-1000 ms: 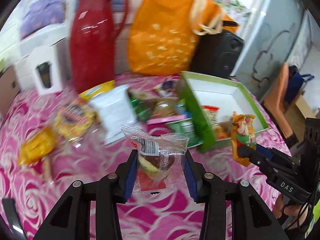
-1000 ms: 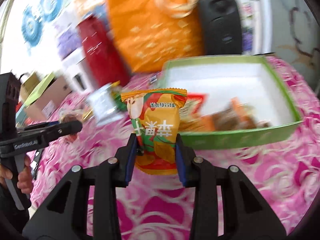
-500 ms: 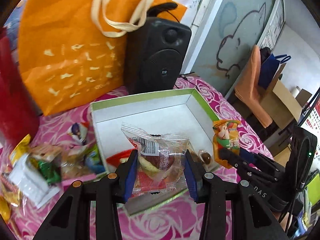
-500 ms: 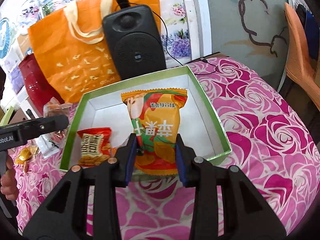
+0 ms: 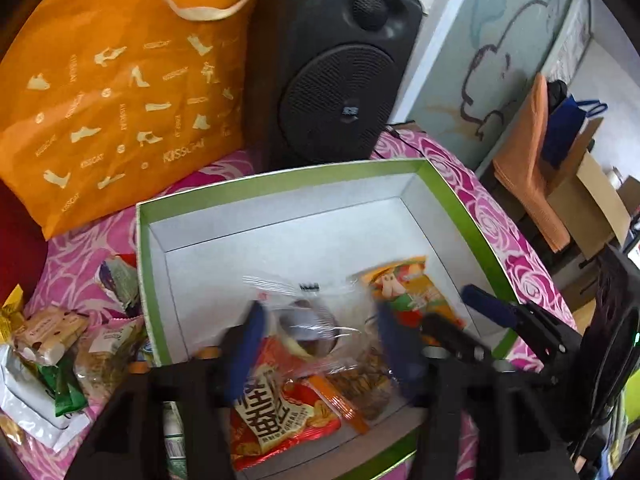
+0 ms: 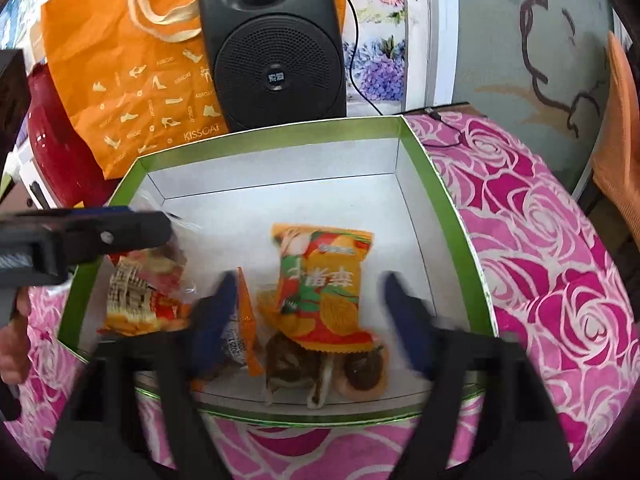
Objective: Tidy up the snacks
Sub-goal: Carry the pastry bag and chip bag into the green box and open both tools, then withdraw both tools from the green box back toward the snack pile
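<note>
Now both grippers stand wide over the green-rimmed white cardboard box (image 6: 440, 196): the right gripper (image 6: 308, 316) has released its orange printed snack packet (image 6: 324, 284), the left gripper (image 5: 316, 344) its clear-wrapped pastry (image 5: 308, 320). Both lie inside among other snacks. Behind stand a black speaker (image 6: 276, 44) and an orange shopping bag (image 5: 120, 92); loose packets (image 5: 52, 344) crowd the pink rose tablecloth (image 6: 540, 240).

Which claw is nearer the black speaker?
Neither, clearly. The left claw and the right claw both hover over the green box's near half, with the speaker beyond the far rim.
</note>
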Tool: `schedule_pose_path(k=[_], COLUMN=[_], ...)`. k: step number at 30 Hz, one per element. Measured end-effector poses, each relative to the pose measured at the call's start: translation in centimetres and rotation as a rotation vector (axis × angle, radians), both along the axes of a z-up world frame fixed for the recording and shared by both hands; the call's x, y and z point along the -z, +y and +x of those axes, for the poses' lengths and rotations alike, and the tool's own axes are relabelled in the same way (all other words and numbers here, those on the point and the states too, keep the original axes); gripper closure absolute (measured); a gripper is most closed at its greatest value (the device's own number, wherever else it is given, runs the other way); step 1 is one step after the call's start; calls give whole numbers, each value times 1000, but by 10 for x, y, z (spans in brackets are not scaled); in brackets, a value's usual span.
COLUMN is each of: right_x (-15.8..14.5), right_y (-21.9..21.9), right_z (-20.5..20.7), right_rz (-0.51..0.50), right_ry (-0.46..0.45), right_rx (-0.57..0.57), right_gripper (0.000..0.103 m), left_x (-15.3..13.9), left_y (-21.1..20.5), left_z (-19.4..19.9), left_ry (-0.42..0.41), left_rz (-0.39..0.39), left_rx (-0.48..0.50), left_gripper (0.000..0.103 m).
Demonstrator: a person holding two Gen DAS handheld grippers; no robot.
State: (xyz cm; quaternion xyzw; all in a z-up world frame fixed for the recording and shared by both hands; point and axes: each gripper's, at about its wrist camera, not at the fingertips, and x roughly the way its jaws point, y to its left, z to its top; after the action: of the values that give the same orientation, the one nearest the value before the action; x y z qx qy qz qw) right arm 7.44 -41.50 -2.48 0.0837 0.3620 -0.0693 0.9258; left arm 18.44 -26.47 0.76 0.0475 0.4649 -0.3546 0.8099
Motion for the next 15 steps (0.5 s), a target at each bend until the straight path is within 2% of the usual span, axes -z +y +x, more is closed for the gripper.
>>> schedule_pose_path(k=[1, 3, 8, 15], right_x=[-1, -4, -11, -35], right_y=[0, -1, 1, 24], right_z=[-3, -8, -11, -30], right_rz=[-3, 13, 18, 12], right_ry=[-16, -29, -18, -60], right_rx=[-3, -1, 20, 0], right_gripper=[1, 1, 1, 1], left_x=[-1, -7, -12, -37], left_y=[4, 13, 22, 43], left_z=[2, 1, 1, -21], left_ry=[-4, -33, -14, -69], left_rz=[-8, -40, -44, -57], left_rx=[-24, -61, -80, -91], left_gripper=[11, 11, 11, 11])
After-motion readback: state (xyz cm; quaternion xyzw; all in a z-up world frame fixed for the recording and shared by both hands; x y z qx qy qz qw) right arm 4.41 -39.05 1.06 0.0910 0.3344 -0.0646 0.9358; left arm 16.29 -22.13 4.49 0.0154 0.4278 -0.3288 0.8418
